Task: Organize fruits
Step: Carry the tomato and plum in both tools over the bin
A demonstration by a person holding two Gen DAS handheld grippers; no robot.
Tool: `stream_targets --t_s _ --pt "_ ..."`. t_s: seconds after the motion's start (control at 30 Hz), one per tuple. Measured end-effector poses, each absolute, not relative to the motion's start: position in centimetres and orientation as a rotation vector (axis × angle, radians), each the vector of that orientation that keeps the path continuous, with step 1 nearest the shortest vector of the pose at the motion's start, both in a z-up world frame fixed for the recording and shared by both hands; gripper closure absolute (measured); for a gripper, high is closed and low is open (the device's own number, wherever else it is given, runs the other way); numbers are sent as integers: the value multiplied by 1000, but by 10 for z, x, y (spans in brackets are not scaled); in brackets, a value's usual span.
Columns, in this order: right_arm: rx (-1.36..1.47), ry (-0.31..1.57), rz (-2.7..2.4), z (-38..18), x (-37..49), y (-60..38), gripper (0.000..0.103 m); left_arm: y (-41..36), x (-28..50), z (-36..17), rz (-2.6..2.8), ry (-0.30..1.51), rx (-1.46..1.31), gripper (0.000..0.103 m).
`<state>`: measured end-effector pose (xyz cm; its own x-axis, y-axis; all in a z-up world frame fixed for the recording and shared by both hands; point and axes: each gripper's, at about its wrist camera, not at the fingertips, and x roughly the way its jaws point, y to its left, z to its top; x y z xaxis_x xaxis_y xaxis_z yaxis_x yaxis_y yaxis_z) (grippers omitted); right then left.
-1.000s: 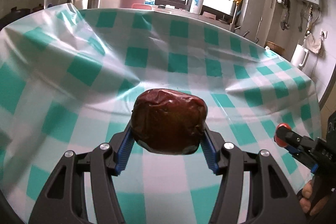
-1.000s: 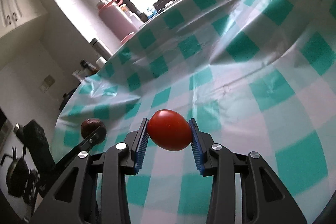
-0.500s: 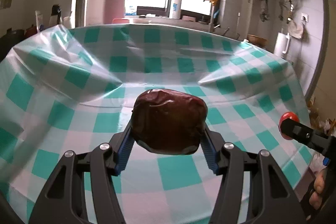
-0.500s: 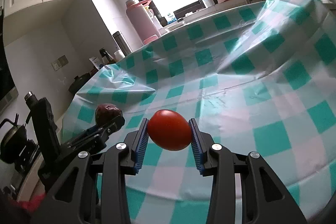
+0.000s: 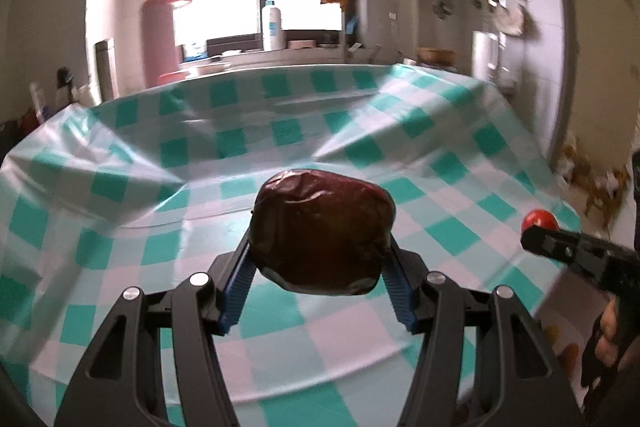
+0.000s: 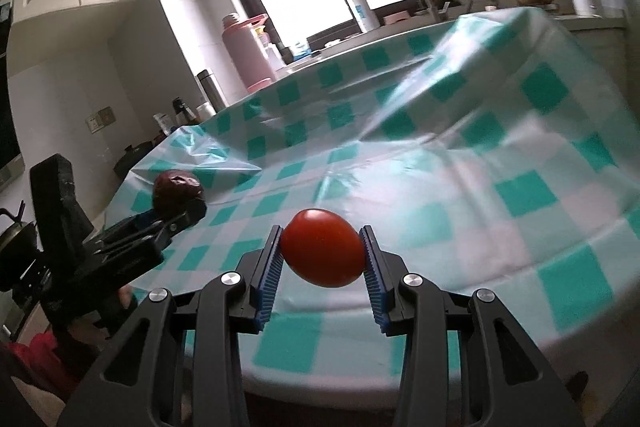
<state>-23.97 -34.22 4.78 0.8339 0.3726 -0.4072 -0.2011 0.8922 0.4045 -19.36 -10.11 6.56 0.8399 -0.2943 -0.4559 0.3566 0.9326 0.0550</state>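
A wrinkled dark-red jujube (image 5: 322, 231) sits clamped between the blue pads of my left gripper (image 5: 320, 263), held in the air over the near part of the table. The same fruit (image 6: 176, 189) shows at the left of the right wrist view, at the tip of the left gripper (image 6: 182, 215). My right gripper (image 6: 323, 255) is shut on a smooth red cherry tomato (image 6: 322, 253), also held above the near table edge. In the left wrist view the tomato (image 5: 539, 219) peeks over the right gripper's tip at the right.
A table under a teal-and-white checked plastic cloth (image 5: 280, 131) with raised creases fills both views. Behind it a counter holds a pink thermos (image 5: 160, 35), a steel flask (image 5: 105, 67) and a white bottle (image 5: 271, 27) by the window. A hand (image 5: 608, 343) grips the right tool.
Both grippers have drawn back from the table with their fruits still held, so the near table edge now shows below them. The left view has rolled level.
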Motion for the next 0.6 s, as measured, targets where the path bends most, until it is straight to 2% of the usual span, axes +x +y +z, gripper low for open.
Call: stream_targets --t_s 0.6 --pt "466 505 132 0 -304 -437 64 -203 -255 32 -601 431 452 44"
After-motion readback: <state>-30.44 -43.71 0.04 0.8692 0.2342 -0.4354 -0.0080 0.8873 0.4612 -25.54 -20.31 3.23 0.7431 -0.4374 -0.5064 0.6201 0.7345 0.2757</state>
